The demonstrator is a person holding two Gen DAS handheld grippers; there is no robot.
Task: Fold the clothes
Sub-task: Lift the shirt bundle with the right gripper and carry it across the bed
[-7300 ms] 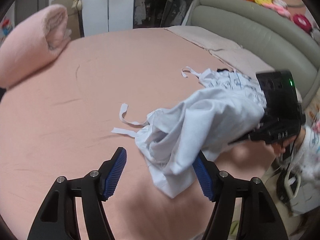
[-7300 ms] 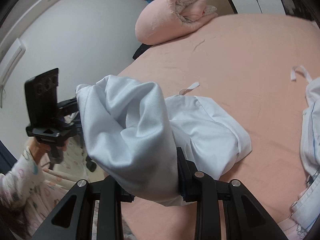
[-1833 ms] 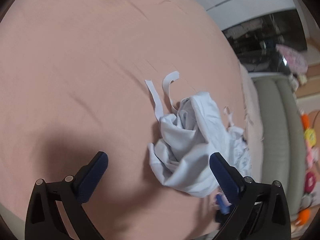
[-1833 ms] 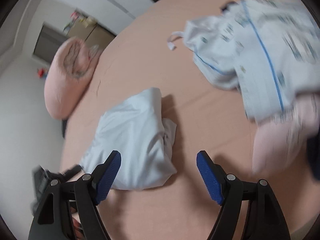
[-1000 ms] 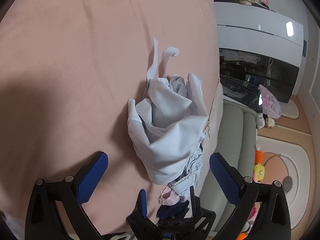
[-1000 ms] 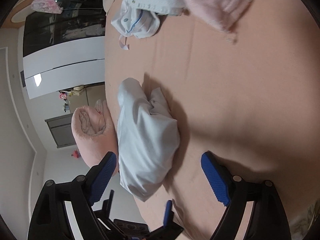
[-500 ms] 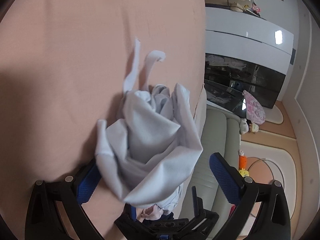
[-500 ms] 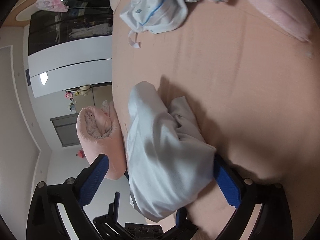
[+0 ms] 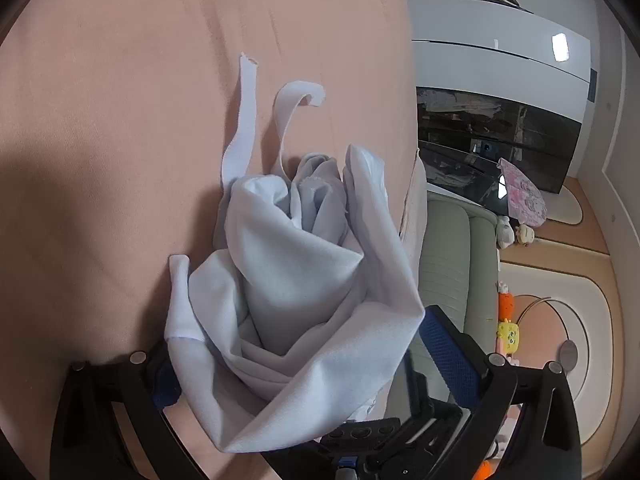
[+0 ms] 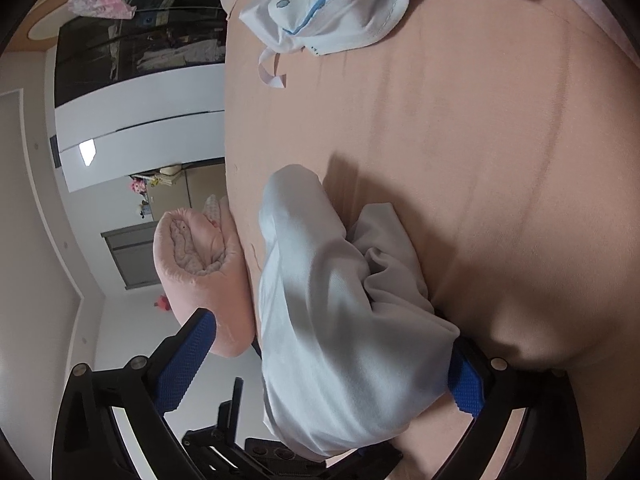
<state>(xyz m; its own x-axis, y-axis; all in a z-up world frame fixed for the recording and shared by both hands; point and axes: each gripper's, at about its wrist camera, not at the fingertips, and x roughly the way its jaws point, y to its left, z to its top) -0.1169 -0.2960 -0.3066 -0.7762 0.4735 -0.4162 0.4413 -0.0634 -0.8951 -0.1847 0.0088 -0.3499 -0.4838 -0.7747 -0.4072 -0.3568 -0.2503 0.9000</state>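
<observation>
A crumpled white garment (image 9: 296,264) with two loose straps (image 9: 244,120) lies on the pink bed sheet (image 9: 100,120). In the left wrist view my left gripper (image 9: 304,364) stands wide open with the garment's near end bunched between its blue pads; cloth covers most of the left pad. In the right wrist view the same garment (image 10: 320,320) fills the gap of my right gripper (image 10: 326,374). Its jaws are closing but still wide. The cloth drapes against the right pad (image 10: 464,388) and stays clear of the left pad.
A rolled pink blanket (image 10: 196,264) lies at the bed's edge, left of the garment. A white patterned garment with blue trim (image 10: 328,4) lies further up the sheet (image 10: 500,160). A grey-green padded headboard (image 9: 444,260) borders the bed, with a wardrobe behind it.
Both grippers have come closer to the white garment. A second ago it lay ahead of the fingertips; now it sits between the pads of each.
</observation>
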